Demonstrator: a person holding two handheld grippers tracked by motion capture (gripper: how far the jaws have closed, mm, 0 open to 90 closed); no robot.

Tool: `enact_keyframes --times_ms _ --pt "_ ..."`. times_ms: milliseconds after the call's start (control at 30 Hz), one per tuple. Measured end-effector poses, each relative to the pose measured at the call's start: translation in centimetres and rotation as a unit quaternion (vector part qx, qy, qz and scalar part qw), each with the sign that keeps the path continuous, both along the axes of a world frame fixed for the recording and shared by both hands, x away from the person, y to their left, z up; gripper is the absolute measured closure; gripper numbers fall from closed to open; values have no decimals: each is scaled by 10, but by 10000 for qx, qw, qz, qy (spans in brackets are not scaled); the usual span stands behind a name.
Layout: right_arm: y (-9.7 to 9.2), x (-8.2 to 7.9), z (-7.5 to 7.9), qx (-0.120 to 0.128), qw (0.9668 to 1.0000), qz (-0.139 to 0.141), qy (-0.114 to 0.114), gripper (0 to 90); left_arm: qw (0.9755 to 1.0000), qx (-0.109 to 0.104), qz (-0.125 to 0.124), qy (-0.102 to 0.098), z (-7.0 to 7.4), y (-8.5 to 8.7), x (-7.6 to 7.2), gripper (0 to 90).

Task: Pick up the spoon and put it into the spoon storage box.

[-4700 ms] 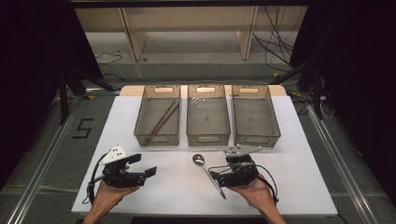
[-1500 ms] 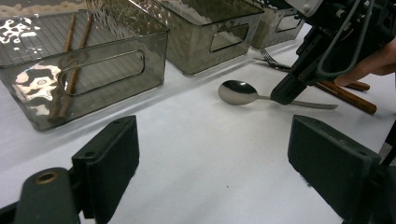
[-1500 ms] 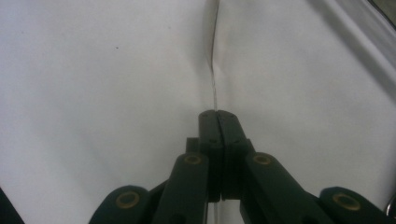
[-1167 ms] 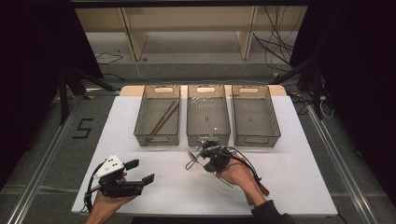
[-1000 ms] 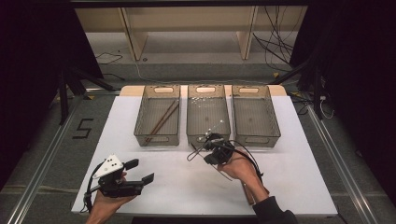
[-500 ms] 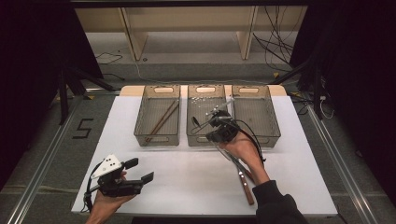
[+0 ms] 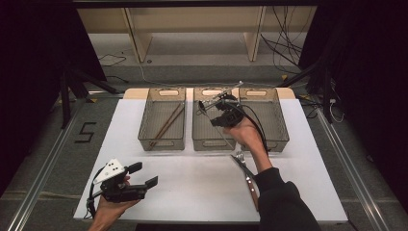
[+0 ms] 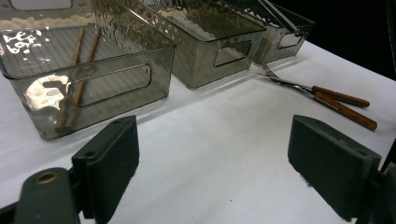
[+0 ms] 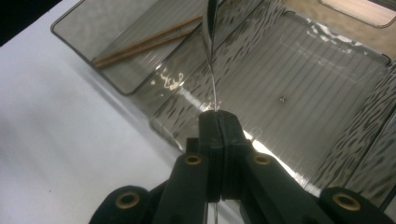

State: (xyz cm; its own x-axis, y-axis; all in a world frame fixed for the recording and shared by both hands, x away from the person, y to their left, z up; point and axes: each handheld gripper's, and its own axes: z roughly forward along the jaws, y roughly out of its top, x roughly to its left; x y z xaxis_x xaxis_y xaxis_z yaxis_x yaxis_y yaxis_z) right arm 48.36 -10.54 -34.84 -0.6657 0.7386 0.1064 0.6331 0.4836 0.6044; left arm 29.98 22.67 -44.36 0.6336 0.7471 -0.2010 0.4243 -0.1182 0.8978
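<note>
My right gripper hangs over the middle clear bin, shut on a thin metal spoon. In the right gripper view the spoon's handle is pinched between the closed jaws of my right gripper and rises edge-on toward its bowl, above the ribbed floor of the middle bin. My left gripper rests at the table's front left, open with nothing between its fingers. The left gripper view has my left gripper facing the bins with its jaws wide apart.
The left bin holds wooden chopsticks, also visible as chopsticks and chopsticks. The right bin stands beside the middle one. A wooden-handled fork and knife lie on the white table under the right forearm.
My right gripper has risen and moved away from the table in front of the bins to above the middle bin, with the spoon in it. The left gripper stayed put.
</note>
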Motion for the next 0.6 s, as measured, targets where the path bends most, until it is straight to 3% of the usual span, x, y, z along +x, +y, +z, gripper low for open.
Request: enact_keyframes --times_ms 600 --pt "9 39 0 253 9981 -551 60 900 10000 -22 -2 -10 0 0 0 162"
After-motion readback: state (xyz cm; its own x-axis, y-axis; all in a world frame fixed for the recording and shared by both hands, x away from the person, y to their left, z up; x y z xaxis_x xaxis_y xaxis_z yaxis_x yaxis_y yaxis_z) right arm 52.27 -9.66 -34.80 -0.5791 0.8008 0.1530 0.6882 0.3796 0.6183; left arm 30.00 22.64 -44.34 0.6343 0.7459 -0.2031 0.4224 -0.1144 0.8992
